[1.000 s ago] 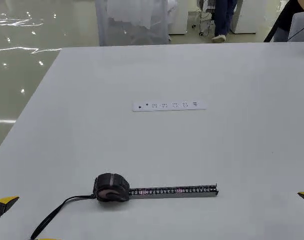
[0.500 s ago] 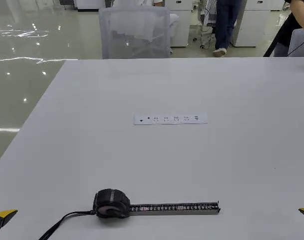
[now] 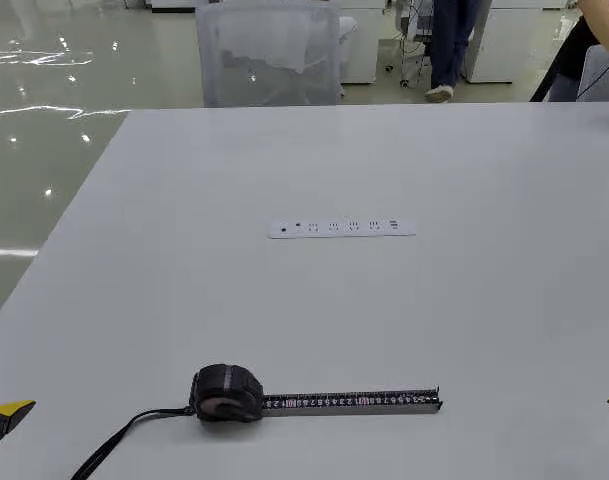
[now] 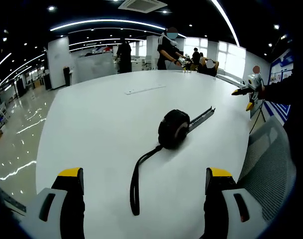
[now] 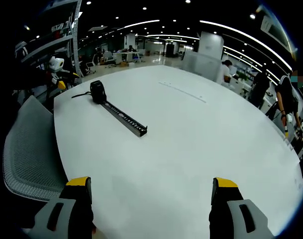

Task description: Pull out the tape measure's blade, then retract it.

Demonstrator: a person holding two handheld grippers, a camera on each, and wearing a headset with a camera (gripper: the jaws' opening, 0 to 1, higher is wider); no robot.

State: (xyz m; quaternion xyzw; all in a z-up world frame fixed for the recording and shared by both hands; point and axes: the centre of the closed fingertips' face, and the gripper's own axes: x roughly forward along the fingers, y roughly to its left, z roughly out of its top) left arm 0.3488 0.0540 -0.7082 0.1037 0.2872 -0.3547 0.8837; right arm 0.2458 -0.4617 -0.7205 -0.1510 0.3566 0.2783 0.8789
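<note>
One tape measure case on bench, nearer left gripper; blade out, long axis toward right gripper. Both grippers wide open, empty.

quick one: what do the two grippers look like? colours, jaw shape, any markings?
Both match. The left gripper has two flat black jaws capped with yellow tips, rising from pale grey bases, each with a slot-shaped cutout. The right gripper is the same build. I can make out no markings or cables.
</note>
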